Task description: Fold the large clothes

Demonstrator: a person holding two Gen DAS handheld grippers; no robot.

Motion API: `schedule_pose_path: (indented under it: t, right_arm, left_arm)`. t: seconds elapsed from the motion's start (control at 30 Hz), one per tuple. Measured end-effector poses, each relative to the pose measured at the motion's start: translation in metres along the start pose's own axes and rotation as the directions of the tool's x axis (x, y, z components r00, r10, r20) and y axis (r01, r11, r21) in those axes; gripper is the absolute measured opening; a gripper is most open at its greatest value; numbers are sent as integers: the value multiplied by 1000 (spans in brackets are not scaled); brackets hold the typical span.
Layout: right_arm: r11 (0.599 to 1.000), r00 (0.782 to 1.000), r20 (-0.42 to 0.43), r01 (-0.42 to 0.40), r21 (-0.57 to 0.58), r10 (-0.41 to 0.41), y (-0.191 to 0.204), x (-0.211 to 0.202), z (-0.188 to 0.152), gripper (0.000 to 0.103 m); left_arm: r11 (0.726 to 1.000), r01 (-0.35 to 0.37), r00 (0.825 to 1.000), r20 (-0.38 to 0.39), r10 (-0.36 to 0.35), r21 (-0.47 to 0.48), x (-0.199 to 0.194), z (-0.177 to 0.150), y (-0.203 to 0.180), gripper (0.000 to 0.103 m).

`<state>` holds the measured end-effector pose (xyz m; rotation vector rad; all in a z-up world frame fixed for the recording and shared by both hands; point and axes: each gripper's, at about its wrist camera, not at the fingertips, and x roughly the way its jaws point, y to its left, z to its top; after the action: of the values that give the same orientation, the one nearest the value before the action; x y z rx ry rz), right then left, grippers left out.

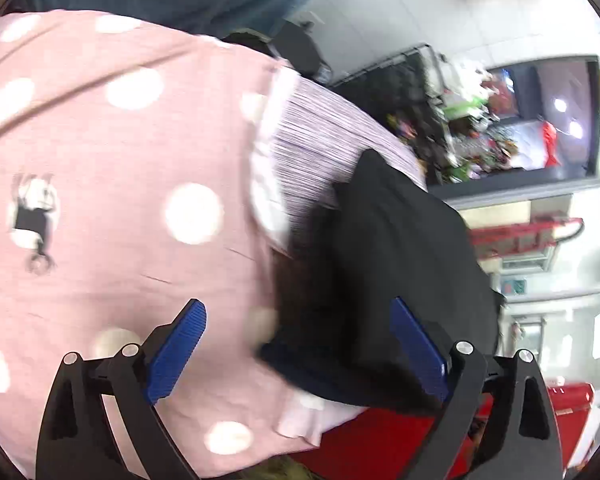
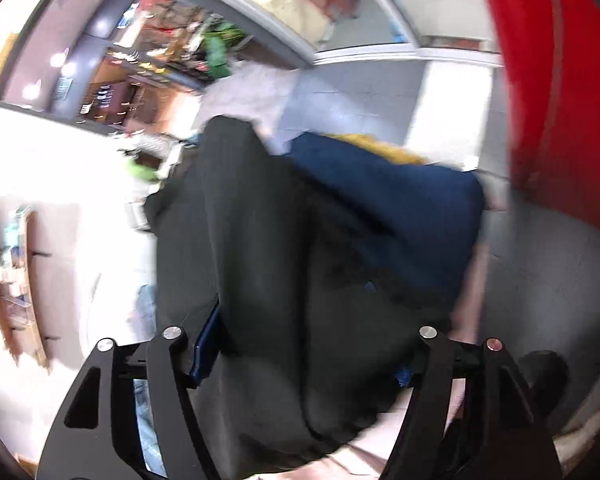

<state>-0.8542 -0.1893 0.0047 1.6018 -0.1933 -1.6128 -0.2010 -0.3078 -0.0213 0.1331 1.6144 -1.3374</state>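
Observation:
A black garment lies bunched on a pink sheet with white dots, over a dark blue cloth. My left gripper is open just above the sheet, its blue pads either side of the black garment's near edge. In the right wrist view the black garment fills the middle and drapes between the fingers of my right gripper. The jaws stand wide and the cloth hides the pads, so the grip is unclear. The dark blue cloth lies behind it. Both views are motion-blurred.
A red bin stands below the sheet's edge; it also shows in the right wrist view. A striped pink cloth lies beyond the black garment. Cluttered shelves and a window are behind. Grey floor shows at right.

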Motion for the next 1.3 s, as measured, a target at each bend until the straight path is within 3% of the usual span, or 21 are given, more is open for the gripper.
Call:
schedule_pose_path:
  t: [0.03, 0.07, 0.13, 0.17, 0.2, 0.27, 0.37, 0.43, 0.5, 0.63, 0.73, 0.8, 0.83, 0.93, 1.03, 1.17, 1.3]
  right_arm:
    - [998, 998, 12, 55, -26, -54, 3, -4, -2, 71]
    - [984, 987, 48, 159, -85, -155, 7, -8, -5, 71]
    - [931, 938, 151, 334, -146, -312, 15, -19, -10, 72]
    - [900, 896, 211, 420, -118, -390, 14, -29, -11, 73]
    - [881, 861, 249, 470, -60, -443, 9, -41, -13, 73]
    - [878, 840, 283, 479, 18, -464, 2, -60, -21, 73]
    - [865, 850, 299, 486, -127, -434, 26, -68, -43, 74]
    - [803, 856, 274, 510, -308, -438, 60, -57, -69, 82]
    - [756, 879, 229, 476, -450, -417, 89, -47, -99, 82]
    - [655, 914, 195, 392, -646, -356, 145, -30, -164, 86]
    - [563, 918, 176, 360, -744, -355, 179, -16, -206, 92]
    - [522, 908, 158, 358, -774, -389, 192, -6, -222, 92]
    - [493, 899, 160, 365, -790, -409, 197, -1, -233, 92]
    - [453, 885, 175, 381, -806, -432, 211, -2, -250, 92]
    - [474, 891, 150, 363, -802, -430, 213, -5, -255, 92]
    - [493, 887, 137, 367, -788, -441, 210, -13, -257, 92]
    - [495, 880, 143, 382, -780, -453, 210, -20, -252, 92]
  left_arm:
    - [1000, -18, 1000, 3, 18, 8, 1, 3, 3, 89]
    - [998, -50, 999, 19, 50, 35, -2, 3, 1, 89]
    - [989, -92, 995, 44, 87, 118, -5, 0, -13, 89]
    - [982, -102, 994, 45, 96, 157, -5, -3, -24, 89]
    - [976, -110, 994, 42, 104, 189, -4, -6, -30, 90]
    - [957, -134, 991, 38, 129, 258, 0, -11, -40, 90]
    - [897, -201, 979, 61, 193, 393, 8, -23, -74, 91]
    - [843, -247, 968, 91, 233, 477, 13, -34, -102, 93]
    - [794, -275, 961, 118, 252, 543, 14, -47, -126, 97]
    - [665, -268, 963, 172, 208, 697, 14, -80, -186, 97]
    - [576, -302, 952, 205, 228, 759, 13, -95, -213, 97]
    - [508, -339, 935, 227, 272, 791, 15, -104, -226, 97]
    - [487, -355, 927, 236, 291, 798, 16, -109, -230, 97]
    - [474, -363, 919, 225, 324, 802, 13, -116, -237, 97]
    - [481, -339, 924, 190, 331, 809, 7, -126, -242, 97]
    - [455, -325, 922, 170, 348, 829, 7, -139, -246, 97]
    - [449, -322, 917, 156, 367, 834, 6, -146, -249, 97]
